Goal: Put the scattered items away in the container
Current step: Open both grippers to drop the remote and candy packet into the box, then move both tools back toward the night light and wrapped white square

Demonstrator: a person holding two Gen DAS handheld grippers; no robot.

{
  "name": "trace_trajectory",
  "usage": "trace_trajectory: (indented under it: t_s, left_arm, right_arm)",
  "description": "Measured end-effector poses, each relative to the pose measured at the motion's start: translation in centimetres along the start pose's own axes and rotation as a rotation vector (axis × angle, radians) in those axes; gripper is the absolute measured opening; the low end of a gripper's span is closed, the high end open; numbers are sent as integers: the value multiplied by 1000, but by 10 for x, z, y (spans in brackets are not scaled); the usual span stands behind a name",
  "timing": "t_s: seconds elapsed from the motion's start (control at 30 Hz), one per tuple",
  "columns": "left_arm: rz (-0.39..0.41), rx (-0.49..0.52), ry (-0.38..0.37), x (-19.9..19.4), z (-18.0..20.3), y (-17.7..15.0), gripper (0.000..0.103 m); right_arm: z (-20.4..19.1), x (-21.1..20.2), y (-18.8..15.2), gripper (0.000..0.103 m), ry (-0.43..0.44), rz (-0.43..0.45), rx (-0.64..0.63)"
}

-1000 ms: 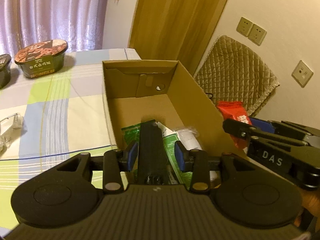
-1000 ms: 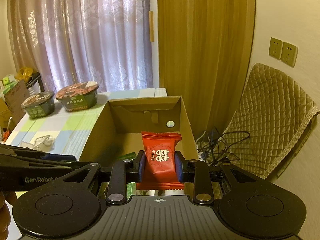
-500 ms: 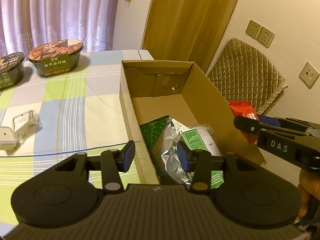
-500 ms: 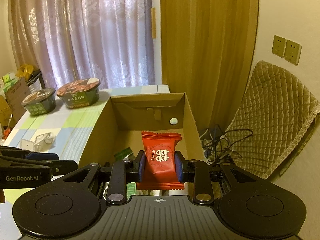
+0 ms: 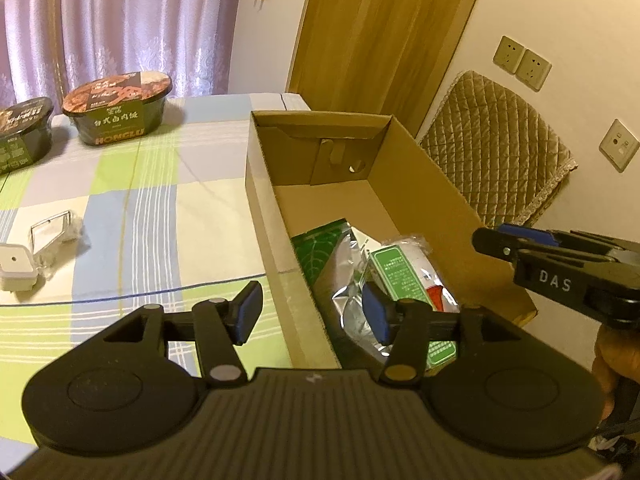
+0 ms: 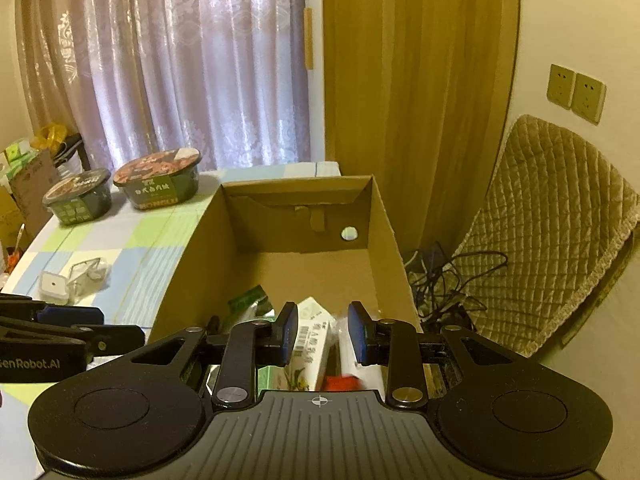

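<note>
Cardboard box (image 5: 420, 184) on counter (image 5: 168, 208) at right edge. Packets (image 5: 352, 276) in box's near end; far end bare. Two noodle bowls (image 5: 120, 108) at counter's far left. Small cube (image 5: 16, 266) left of box, wire clip (image 5: 52, 232) just beside. Quilted chair (image 6: 548, 216) right of box.

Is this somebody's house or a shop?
Most likely a room in a home: lacy curtains hang behind a table with a checked tablecloth, instant meal bowls sit on it, and a quilted chair cover is by the wall.
</note>
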State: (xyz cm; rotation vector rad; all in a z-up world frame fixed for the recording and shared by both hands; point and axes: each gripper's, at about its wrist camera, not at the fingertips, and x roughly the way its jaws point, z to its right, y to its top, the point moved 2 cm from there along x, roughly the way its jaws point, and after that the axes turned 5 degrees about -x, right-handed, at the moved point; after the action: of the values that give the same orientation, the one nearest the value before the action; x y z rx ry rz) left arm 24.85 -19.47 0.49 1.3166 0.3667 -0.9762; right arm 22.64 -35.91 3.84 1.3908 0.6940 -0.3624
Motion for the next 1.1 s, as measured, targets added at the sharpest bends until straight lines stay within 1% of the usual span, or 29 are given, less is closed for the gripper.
trace_trajectory:
  t_s: [0.1,0.33,0.43,0.5,0.6,0.67,0.7,0.73,0.77,0.8,0.87,0.9,1.1]
  left_arm:
    - [-2,-5,4,-3,-4,-3,53]
    - [-1,-7,21,-16,-15,-11,55]
    - [7,-20,35,-25,-25,-14,62]
    - [15,-27,49,-32,-33,-16,70]
    - [26,-38,81,-47,-52,-22,77]
    - [34,-51,110,-58,-69,-27,80]
    - [37,-60,125,-63,-78,-29,82]
    - [39,-69,142,-68,-88,-32,83]
    - [43,-79,161,-74,-99,-35,85]
    - [46,-87,178,-79,-110,-37,87]
    - [52,-101,212,-89,-131,-43,89]
    - [54,-101,228,-94,-141,-46,91]
    - [57,-74,310,-117,-198,-58,95]
  right_arm:
    - [0,-2,-4,34,-6,-9,6]
    - [-13,-15,-5,34,2,-2,11]
    - [-25,-22,0,34,17,11,-1]
    - [-35,-27,4,34,27,23,-12]
    - [-52,-36,10,34,51,43,-33]
    - [-66,-41,14,34,71,55,-50]
    - [-74,-44,16,43,82,61,-58]
    - [-82,-46,18,62,92,70,-65]
    - [-90,-49,20,103,97,86,-66]
    - [-98,-52,21,103,118,106,-75]
    - [-117,-52,25,103,143,104,-107]
    - [-126,-51,27,103,159,104,-119]
    - [-183,-39,35,103,244,83,-202]
